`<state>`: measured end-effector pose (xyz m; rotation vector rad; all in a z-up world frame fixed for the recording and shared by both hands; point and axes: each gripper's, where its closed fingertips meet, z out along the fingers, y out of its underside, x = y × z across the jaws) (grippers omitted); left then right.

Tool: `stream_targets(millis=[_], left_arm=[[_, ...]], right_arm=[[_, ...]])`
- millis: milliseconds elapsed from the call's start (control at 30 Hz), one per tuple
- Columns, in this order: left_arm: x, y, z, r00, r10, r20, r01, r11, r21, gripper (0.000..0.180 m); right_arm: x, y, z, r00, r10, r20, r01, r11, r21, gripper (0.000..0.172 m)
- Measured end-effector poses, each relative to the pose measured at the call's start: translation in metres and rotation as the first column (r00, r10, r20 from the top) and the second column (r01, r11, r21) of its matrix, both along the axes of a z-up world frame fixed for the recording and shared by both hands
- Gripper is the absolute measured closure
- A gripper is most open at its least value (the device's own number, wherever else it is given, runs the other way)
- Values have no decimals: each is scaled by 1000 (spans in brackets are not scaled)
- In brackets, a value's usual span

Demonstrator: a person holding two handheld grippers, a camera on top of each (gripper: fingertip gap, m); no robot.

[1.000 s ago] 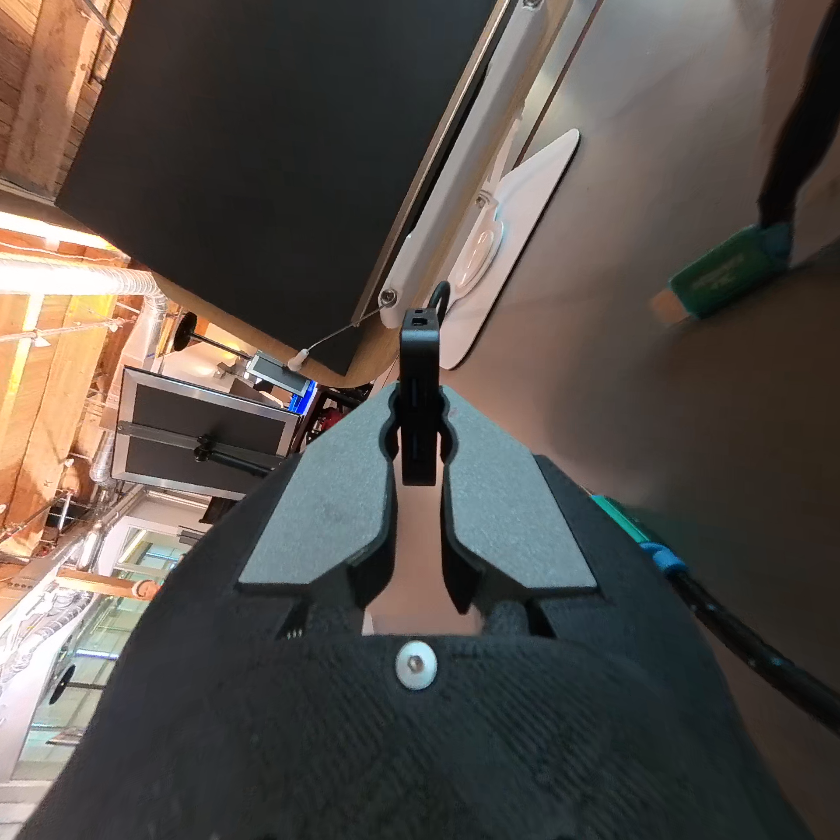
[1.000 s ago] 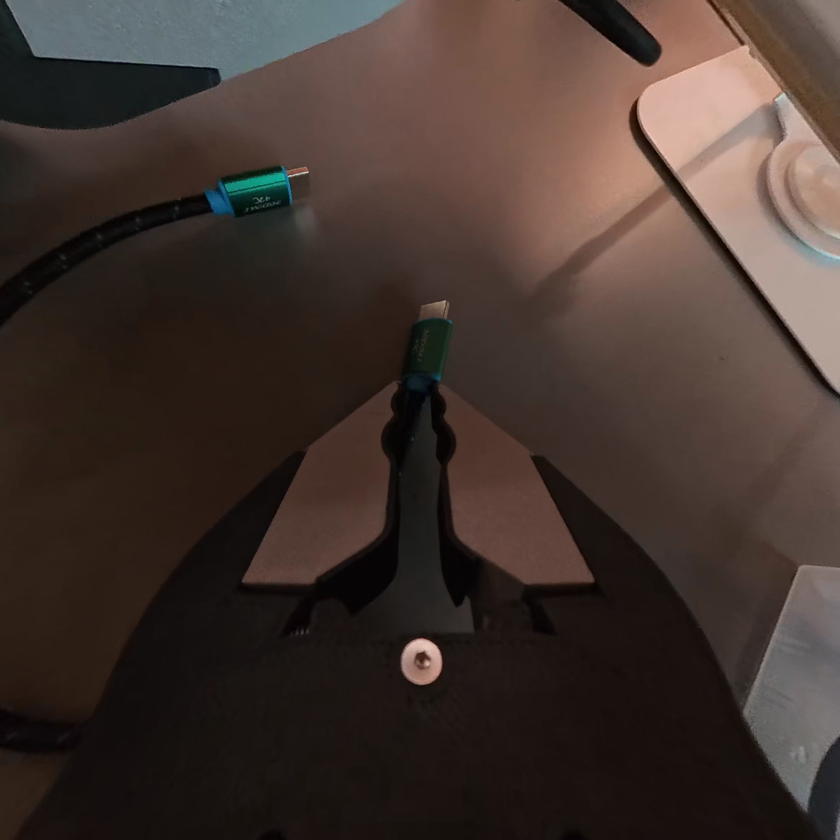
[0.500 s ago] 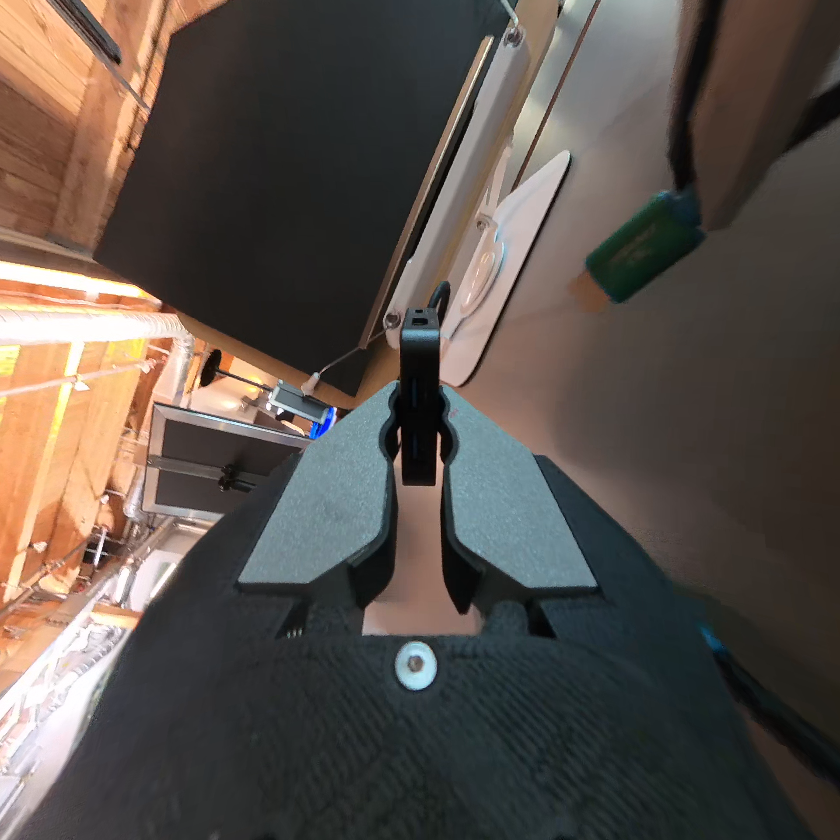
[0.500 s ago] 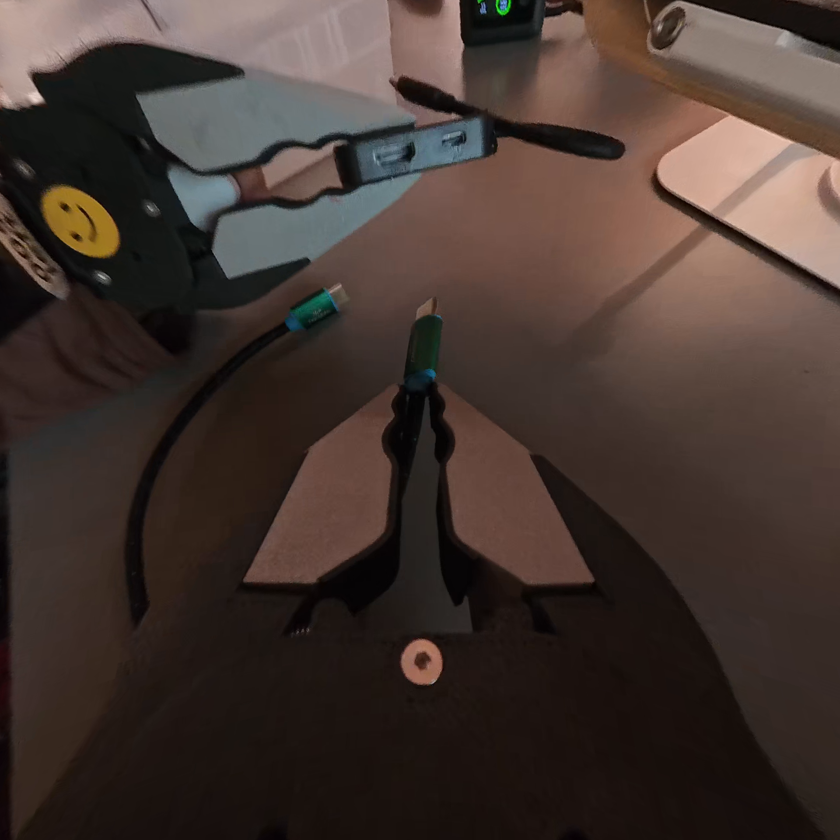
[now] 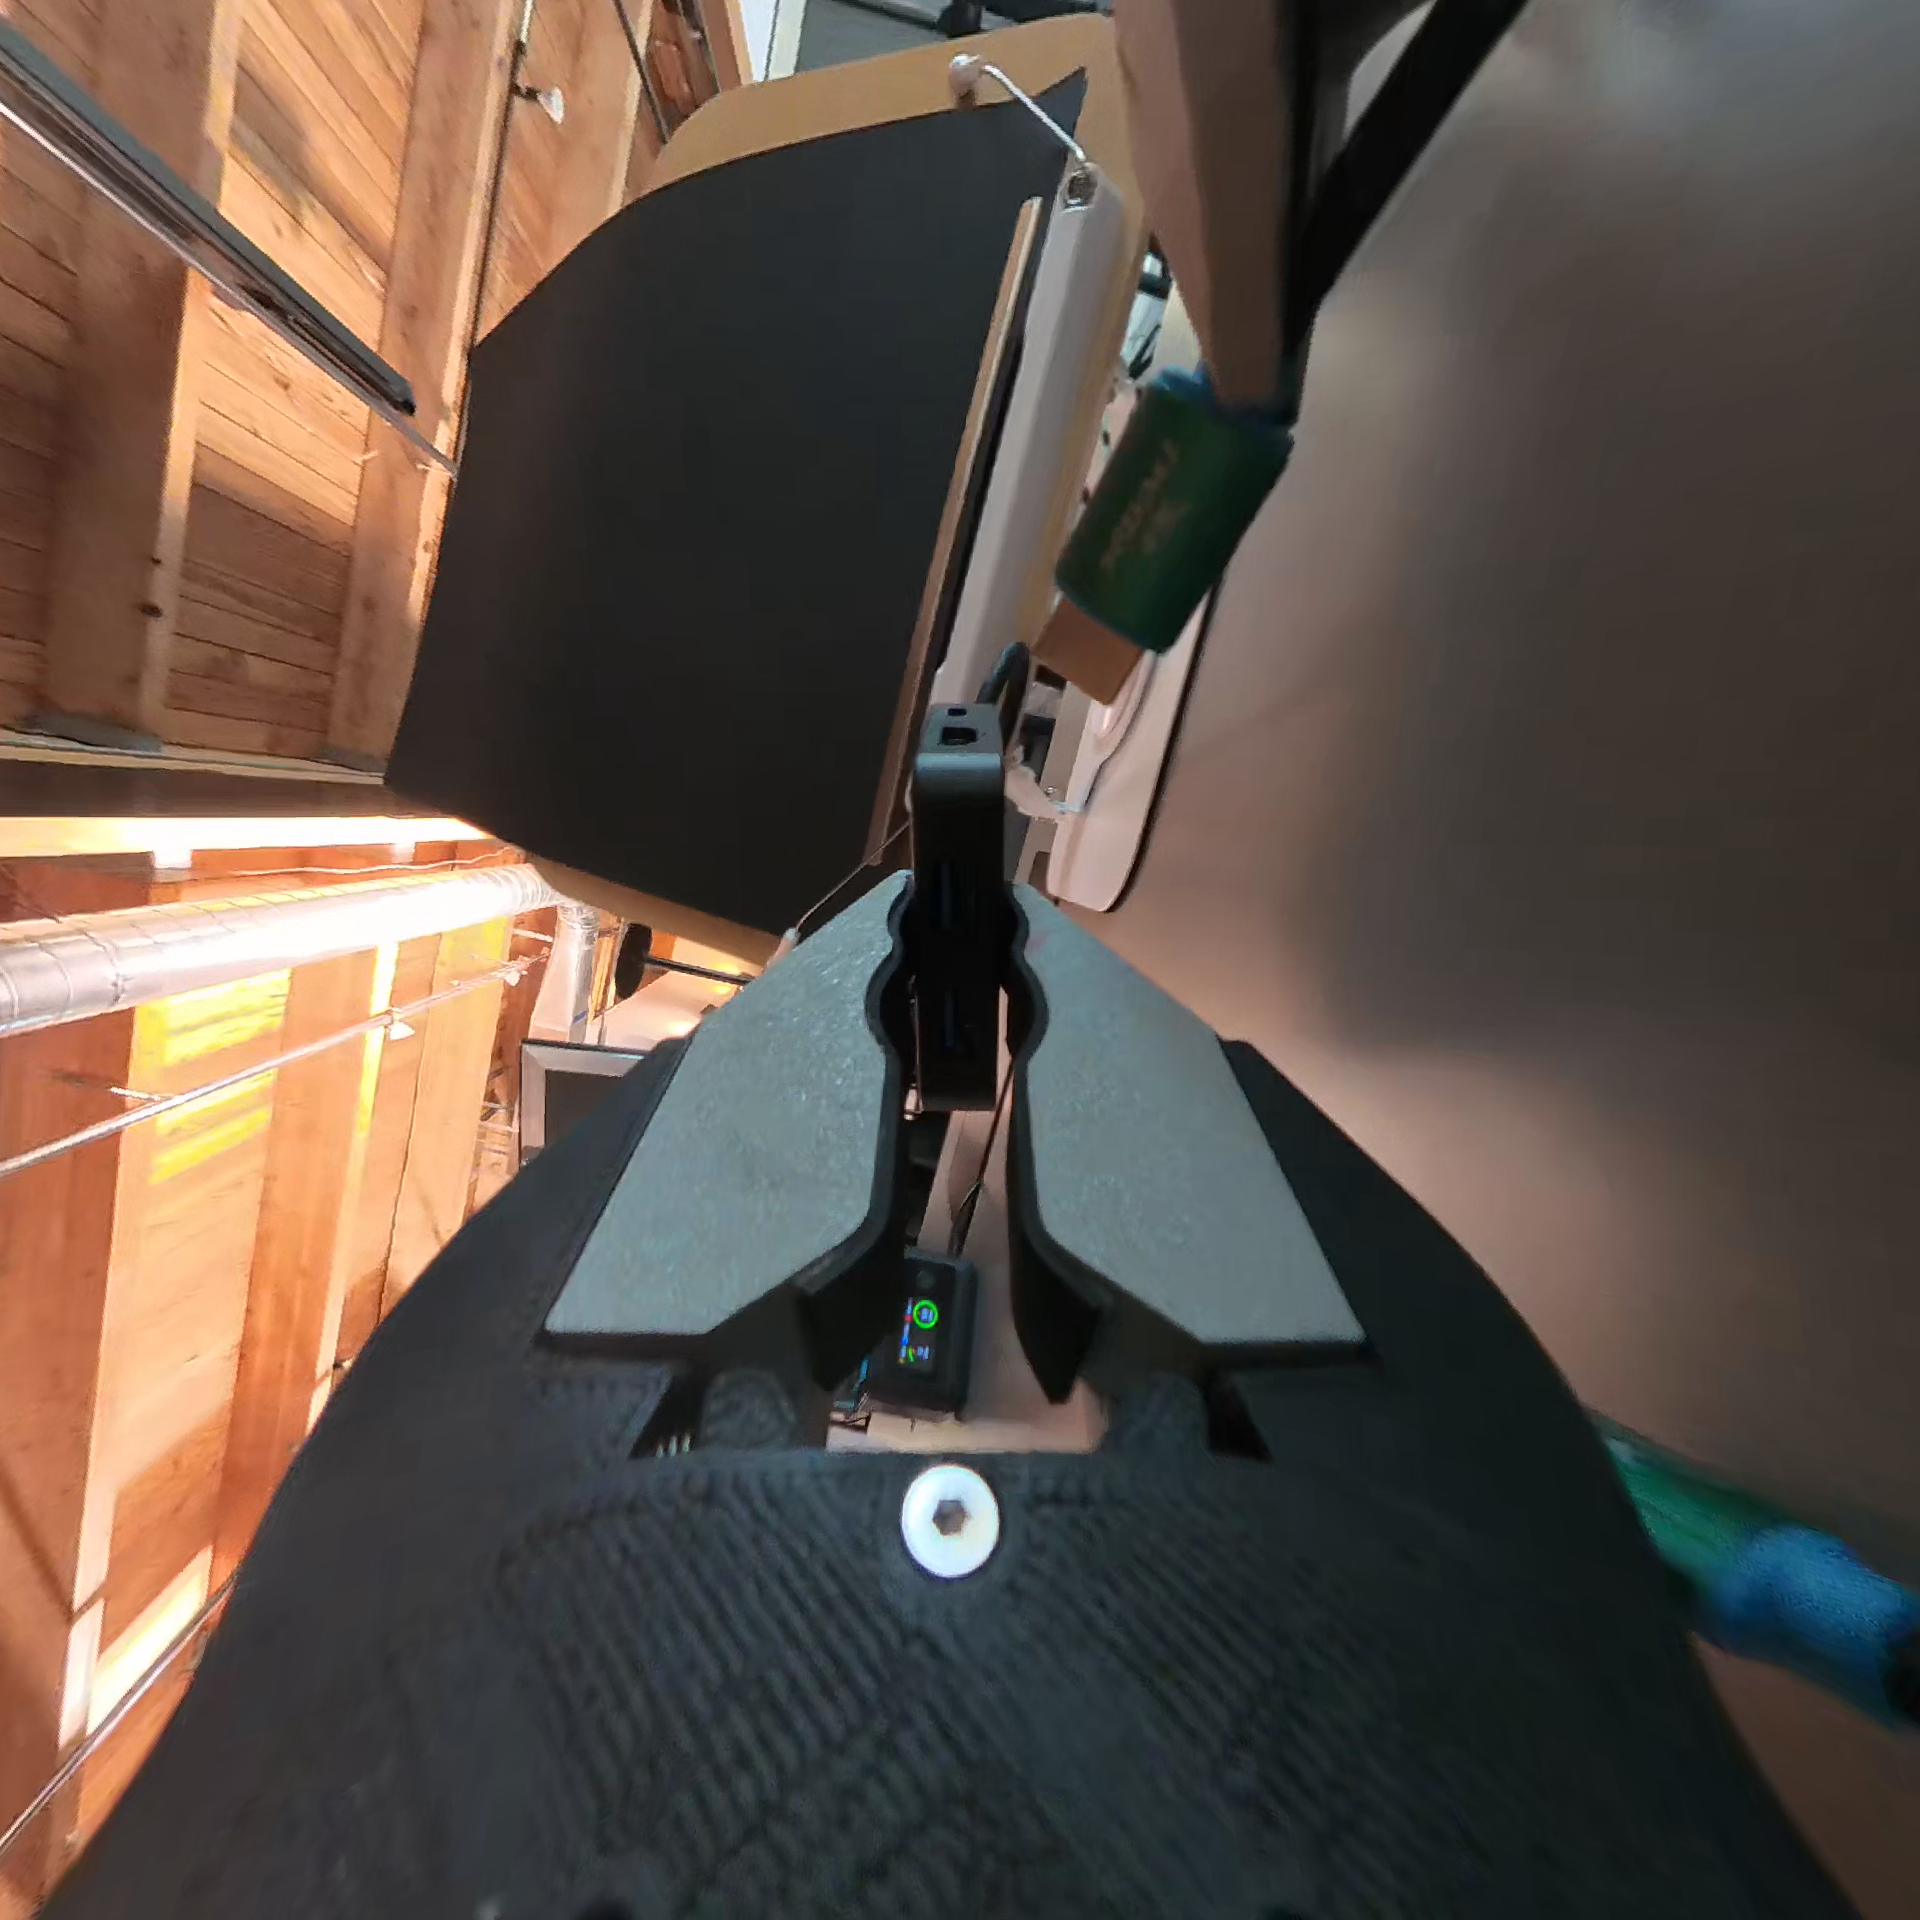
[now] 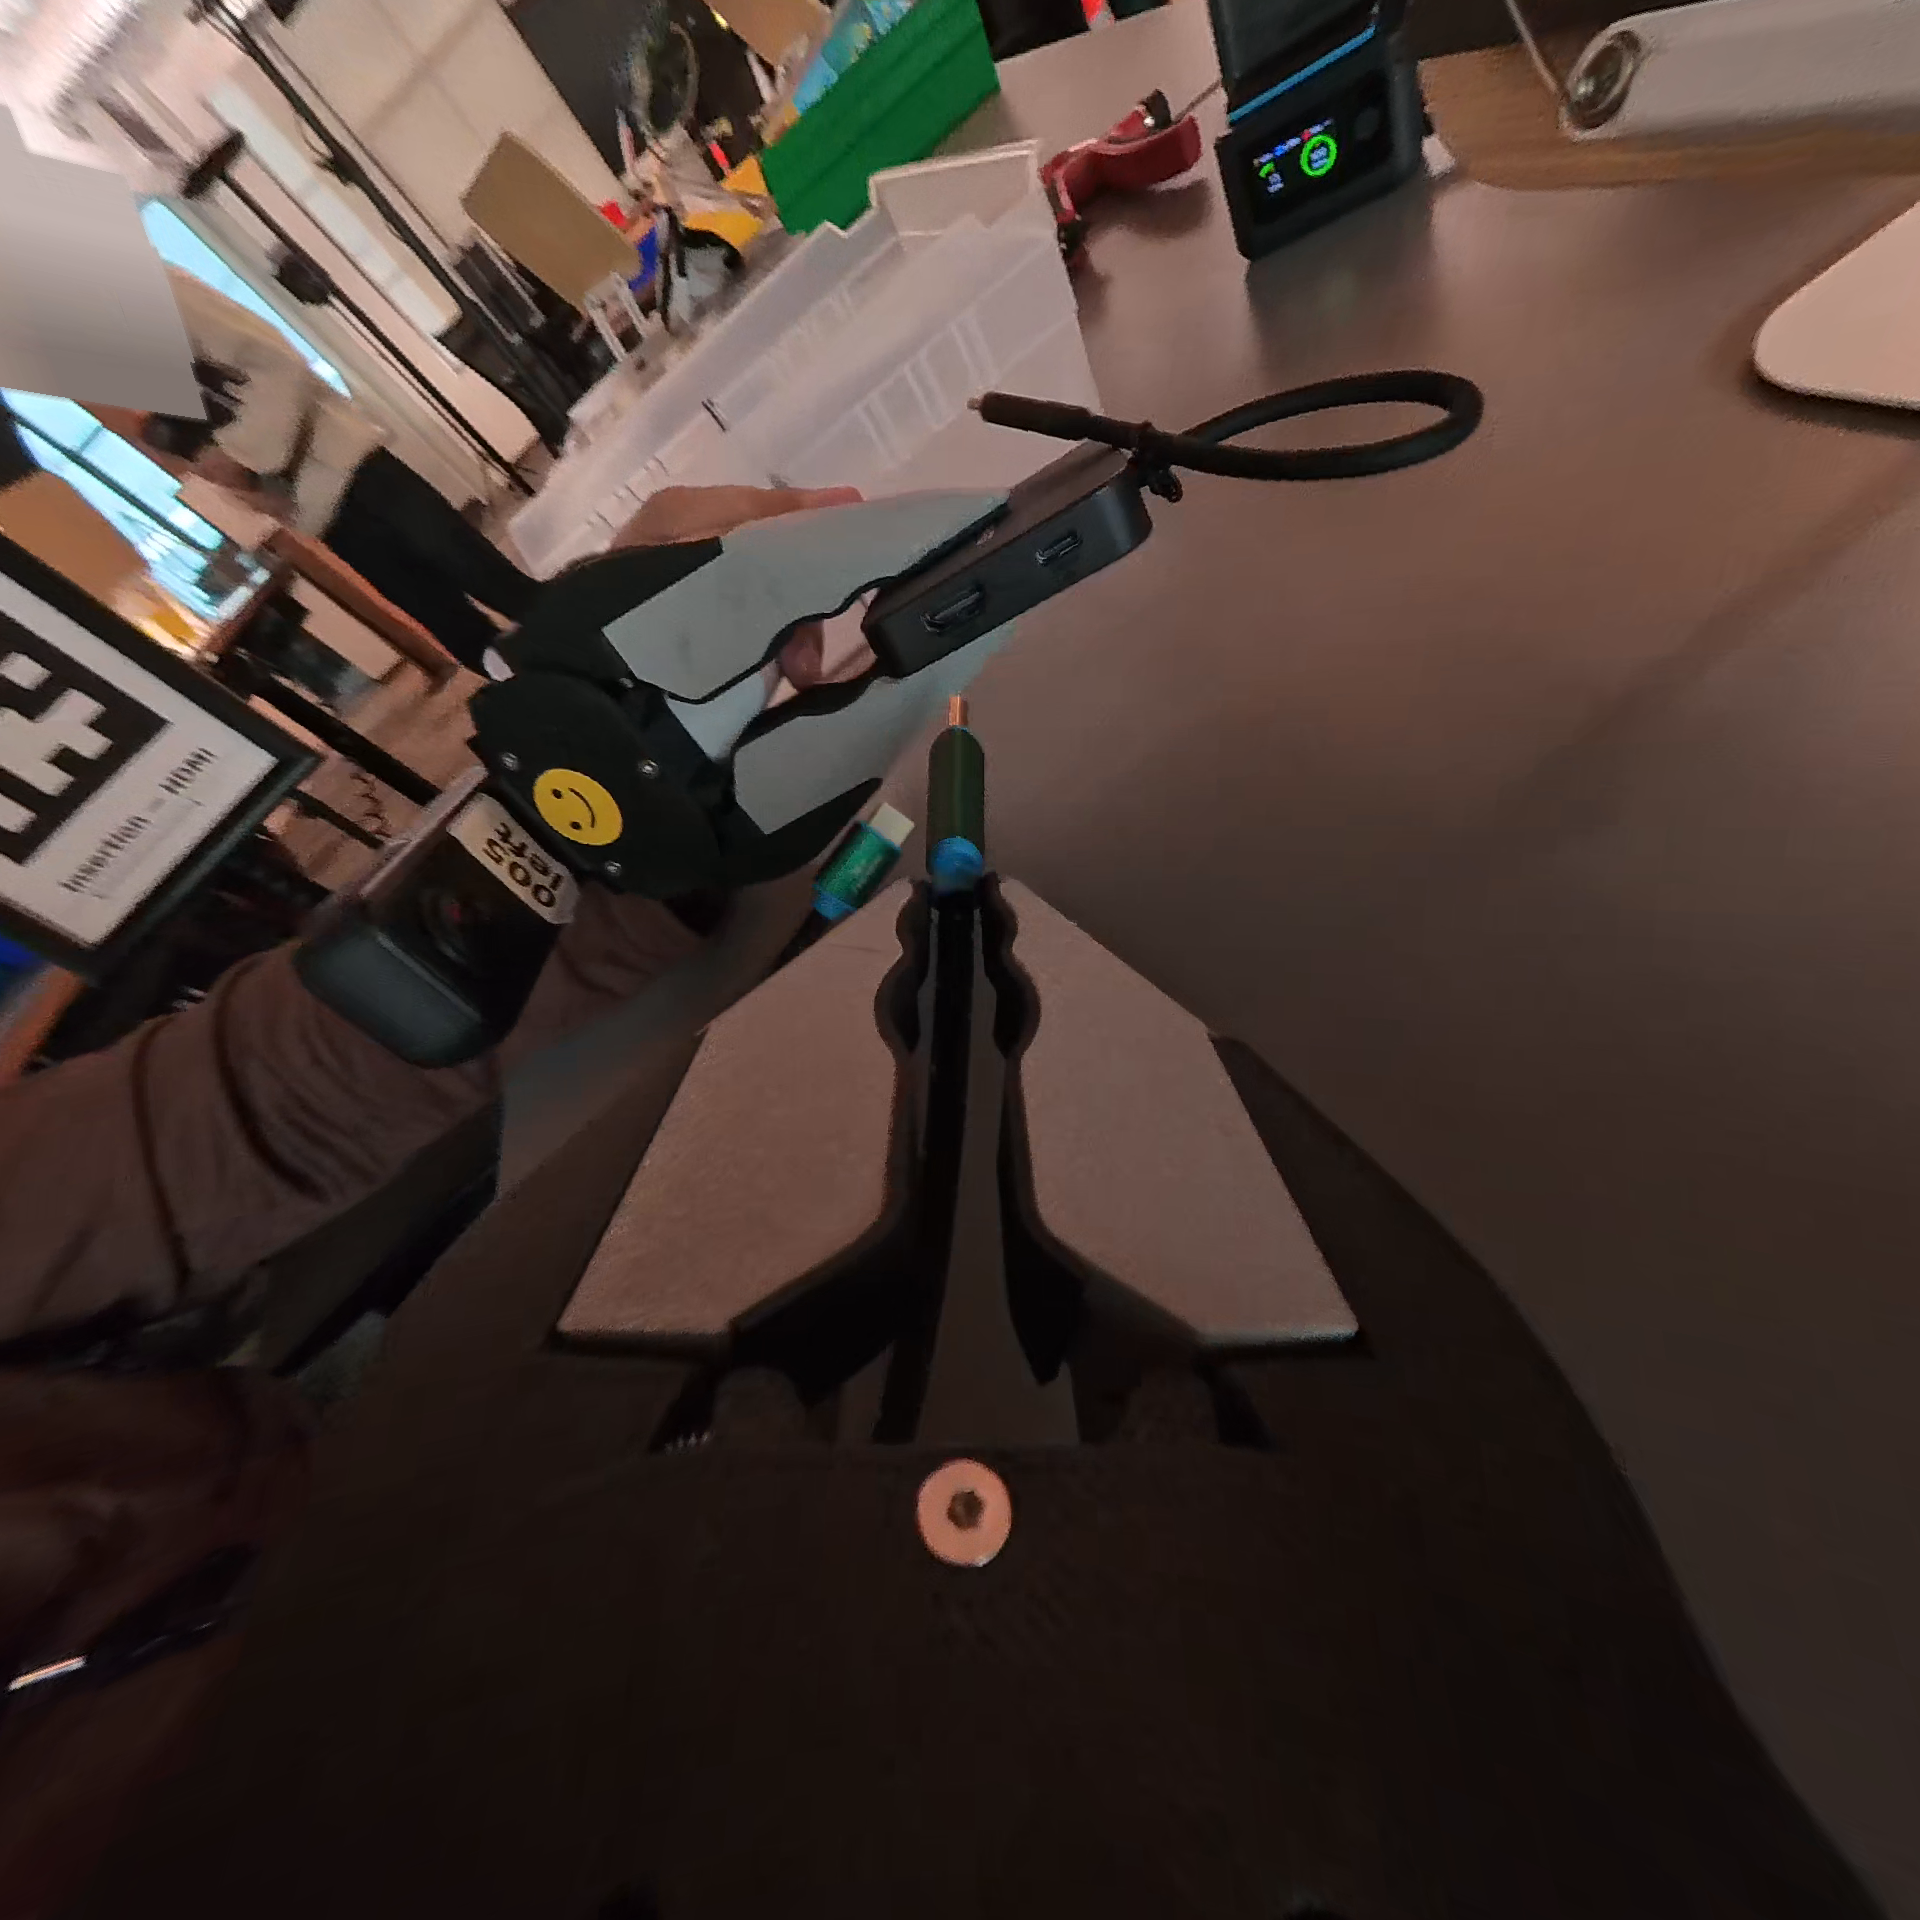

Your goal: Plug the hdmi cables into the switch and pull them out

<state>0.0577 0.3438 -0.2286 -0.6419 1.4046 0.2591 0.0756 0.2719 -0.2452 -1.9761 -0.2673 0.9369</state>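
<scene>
I hold a two-finger gripper in each hand above a dark brown table.

My left gripper is clamped on the switch, a small flat black box. Both grey fingers press on its broad faces, and about half of the box sticks out beyond the fingertips, raised off the table. From my right side, the switch shows a narrow edge with two ports turned toward my right hand. A short black cable tail loops out of its far end.

My right gripper is closed on the black cable of an HDMI plug, gripping just behind its blue collar. The green plug body points straight ahead, with its copper-coloured metal tip just short of the switch's ported edge, near it but not touching. From my left side, this plug appears close, blurred, up to the right of the switch.

A second HDMI plug, green with a blue collar and pale tip, lies on the table just left of my right fingertips, under my left gripper.

Farther back stand a small black device with a lit screen, a white monitor foot, and a white ribbed tray.
</scene>
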Motion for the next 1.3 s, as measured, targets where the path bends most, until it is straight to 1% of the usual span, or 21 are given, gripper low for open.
stream_targets(millis=[67,233,367,500,600,733,933,1000,1100,1167,1300], left_arm=[[-2,1,1,1000,3,7,-2,1000,-4,169],[0,-4,2,1000,-9,10,8,1000,9,169],[-1,-7,6,1000,-12,14,11,998,54,170],[-4,-10,12,1000,-12,22,9,991,131,170],[-4,-13,10,1000,-20,13,18,991,135,170],[-3,-14,12,1000,-9,12,7,988,157,170],[-3,-13,6,1000,-7,-17,10,989,150,170],[-1,-13,-3,998,-13,-56,20,992,126,169],[2,-13,-18,992,-27,-121,39,995,95,169],[3,-13,-22,989,-33,-144,47,994,94,170],[3,-14,-23,988,-38,-150,52,995,90,170]], right_arm=[[-3,-2,4,999,21,-44,-21,1000,1,165],[-4,-2,6,998,28,-58,-28,1000,4,165],[1,-1,15,998,3,-69,0,999,44,166],[-2,-2,18,995,21,-102,-17,999,44,166],[-7,-4,20,991,45,-122,-40,998,45,165],[-6,-3,20,992,39,-121,-33,998,47,165],[-4,-2,17,993,29,-111,-25,999,42,165],[-3,-1,11,996,20,-85,-18,1000,25,165],[5,3,-5,1000,-26,13,26,999,-20,165],[9,4,-19,994,-42,98,48,997,-55,165],[11,5,-37,972,-43,230,63,995,-83,165]])
